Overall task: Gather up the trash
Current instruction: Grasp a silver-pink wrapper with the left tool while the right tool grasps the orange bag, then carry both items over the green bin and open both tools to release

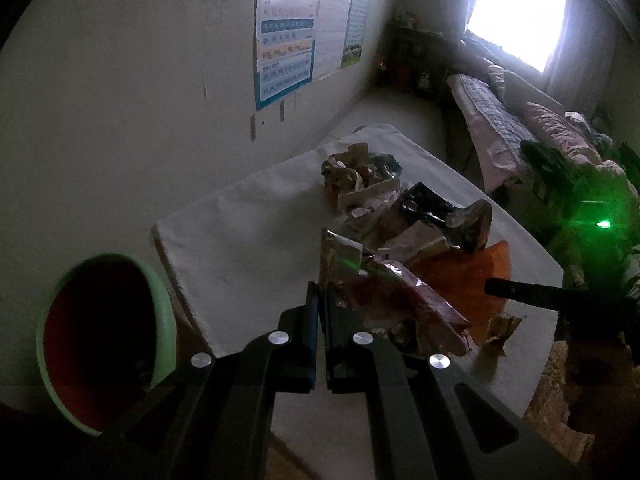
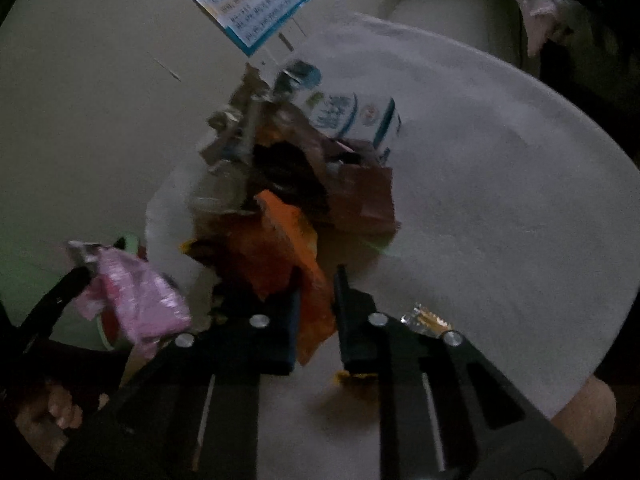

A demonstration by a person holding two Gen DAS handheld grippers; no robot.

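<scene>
My left gripper [image 1: 320,292] is shut on a pink foil wrapper [image 1: 404,304] and holds it above the white table [image 1: 248,232]; the wrapper also shows in the right wrist view [image 2: 136,300], hanging from the left gripper's fingers [image 2: 76,280]. My right gripper [image 2: 316,280] is open with its jaws on either side of an orange wrapper [image 2: 284,248] at the near end of a trash pile. The pile holds crumpled paper [image 1: 348,172], a black wrapper [image 1: 424,204] and a white and blue carton [image 2: 352,116]. A green bin with a red inside [image 1: 104,340] stands left of the table.
A small gold wrapper [image 2: 428,318] lies by the right gripper's right finger, and also shows in the left wrist view [image 1: 500,330]. A wall with posters [image 1: 288,36] is behind the table. A bed with bedding [image 1: 520,124] stands at the right under a bright window.
</scene>
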